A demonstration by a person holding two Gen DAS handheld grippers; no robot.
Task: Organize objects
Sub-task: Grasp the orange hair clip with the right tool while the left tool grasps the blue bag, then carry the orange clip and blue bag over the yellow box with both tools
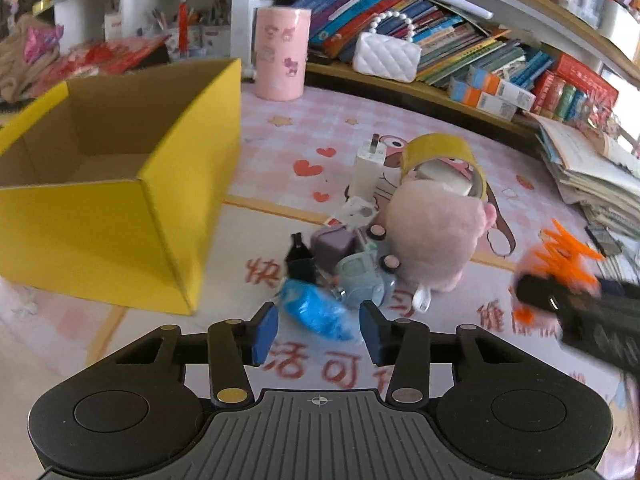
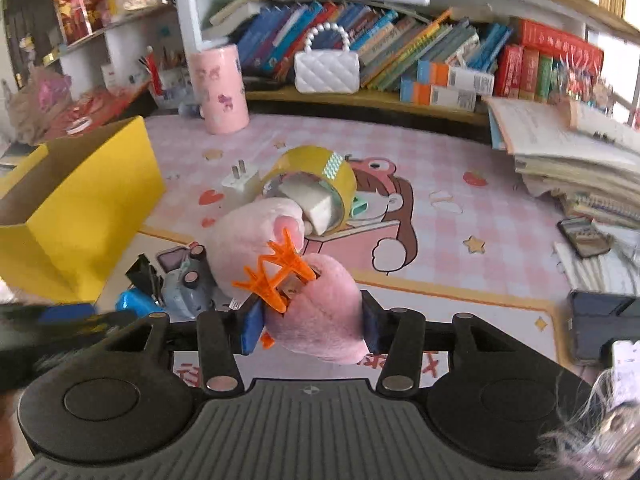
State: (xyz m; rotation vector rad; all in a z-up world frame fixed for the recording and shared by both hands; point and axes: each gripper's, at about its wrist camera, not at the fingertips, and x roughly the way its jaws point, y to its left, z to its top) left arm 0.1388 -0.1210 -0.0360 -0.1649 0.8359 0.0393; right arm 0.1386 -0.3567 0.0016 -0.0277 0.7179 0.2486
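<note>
Left wrist view: the left gripper point(image 1: 319, 330) hangs over a crumpled blue bag point(image 1: 314, 312), jaws apart and clamping nothing, beside the open yellow box point(image 1: 120, 216). Motion blurs the bag.

Right wrist view: the right gripper point(image 2: 310, 330) pinches an orange hair claw point(image 2: 276, 274), teeth pointing up-left, above the pink plush point(image 2: 320, 312), which hides the far pad's contact.

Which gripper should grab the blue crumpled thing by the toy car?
Left. The blue crumpled thing lies just past the left gripper, between its open fingers. The right gripper is over at the orange clip.
</note>
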